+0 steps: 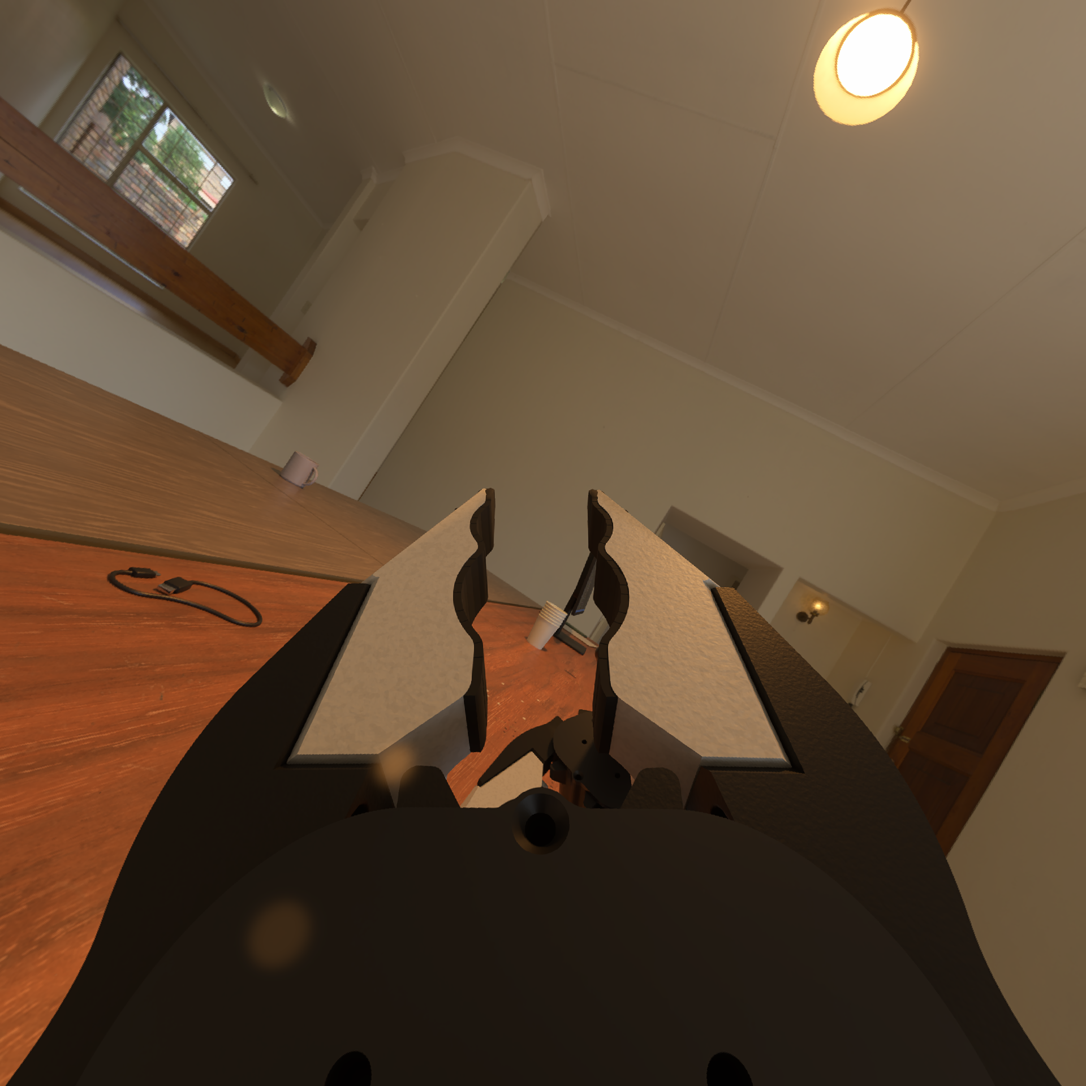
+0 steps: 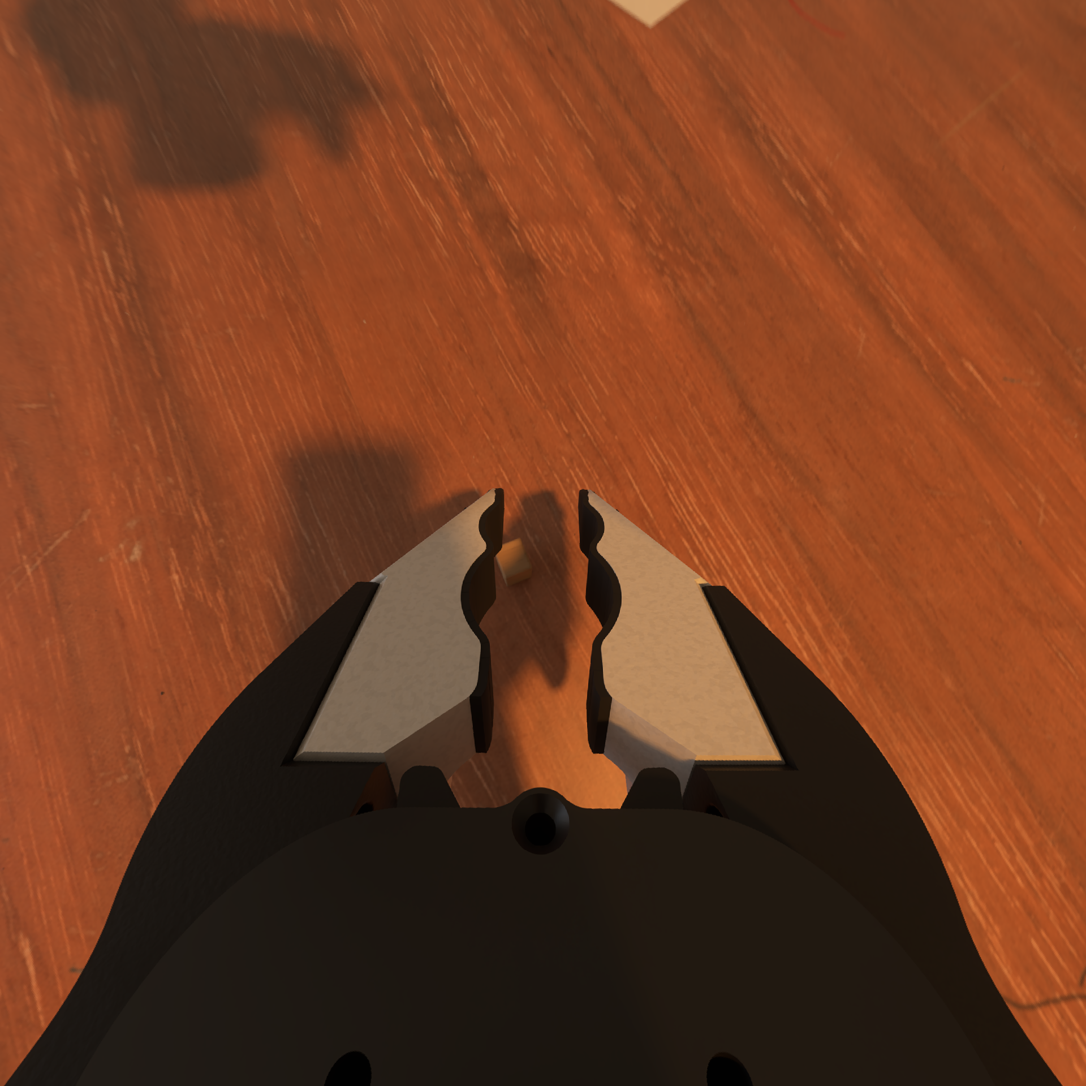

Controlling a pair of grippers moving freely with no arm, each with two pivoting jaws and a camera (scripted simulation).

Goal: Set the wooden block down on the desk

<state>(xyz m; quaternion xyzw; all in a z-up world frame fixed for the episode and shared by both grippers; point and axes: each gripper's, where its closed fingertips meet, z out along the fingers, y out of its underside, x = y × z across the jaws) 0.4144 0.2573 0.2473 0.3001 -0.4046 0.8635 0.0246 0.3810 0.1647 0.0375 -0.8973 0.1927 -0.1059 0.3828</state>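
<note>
In the left wrist view, the left gripper [image 1: 541, 493] is tilting up toward the ceiling, its two fingers standing apart and holding nothing. At nine o'clock a black cable [image 1: 187, 595] is lying looped on the reddish desk [image 1: 106, 734]. Toward ten o'clock a white mug [image 1: 300, 468] is sitting on a paler wooden surface further off. Just right of centre, between the fingers, a stack of paper cups [image 1: 545, 624] is standing on the desk. At one o'clock a round ceiling lamp [image 1: 868, 59] is glowing.

In the right wrist view, the right gripper [image 2: 540, 496] is pointing down at the desk [image 2: 764, 294]. Its fingers are apart and clamped on nothing. The small wooden block [image 2: 515, 562] is showing in the gap, close to the left finger; it appears to be lying on the desk surface, though whether it is touching that finger cannot be told. Shadows are falling on the wood at eleven o'clock.

The block seems to be set down and released already, so the placing step looks nearly finished. The next move probably calls for drawing the right gripper straight back, keeping the fingers wide so the left one is not nudging the block.
</note>
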